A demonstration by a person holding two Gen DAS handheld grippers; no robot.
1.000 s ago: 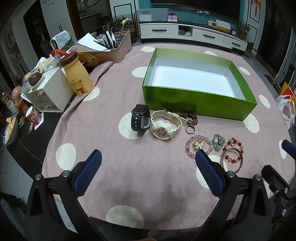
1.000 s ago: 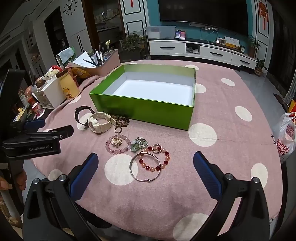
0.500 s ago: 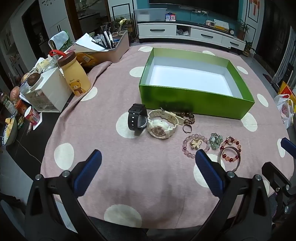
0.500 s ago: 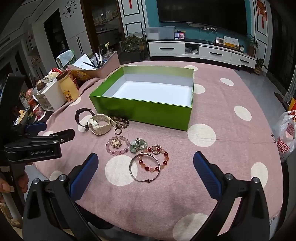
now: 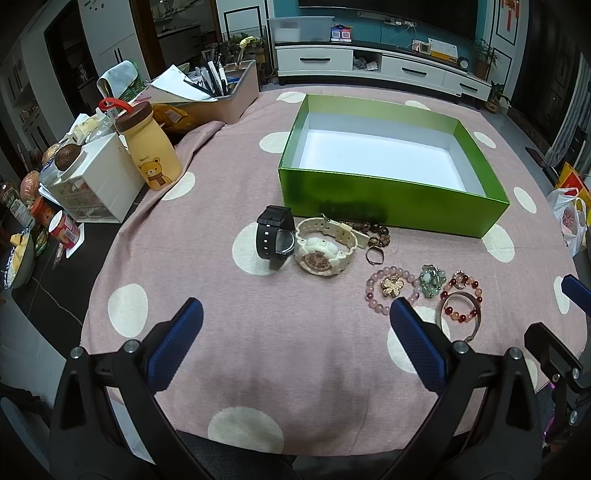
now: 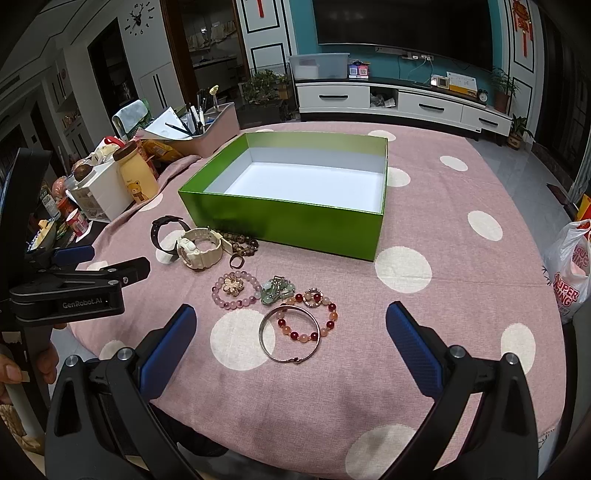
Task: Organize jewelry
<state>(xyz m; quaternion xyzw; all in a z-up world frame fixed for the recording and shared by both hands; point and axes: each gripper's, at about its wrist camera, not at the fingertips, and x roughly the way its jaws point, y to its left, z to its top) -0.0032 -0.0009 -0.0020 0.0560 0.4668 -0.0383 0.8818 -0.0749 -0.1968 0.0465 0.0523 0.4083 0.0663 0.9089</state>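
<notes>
This is a home living room: at the far side a large dark flat-screen television (image 6: 402, 27) hangs on a teal wall above a long white low cabinet with black drawer handles (image 6: 399, 101), with green potted plants (image 6: 264, 86) beside it. Nearer, a round tabletop under a pink cloth with cream polka dots (image 6: 461, 258) carries household clutter at its left edge, including a yellow bear-printed bottle with a brown cap (image 5: 149, 147) and a small white plastic drawer unit (image 5: 98, 184).

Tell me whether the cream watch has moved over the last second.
No. The cream watch keeps its place beside the black watch, just in front of the green box wall; only the camera shifted.
</notes>
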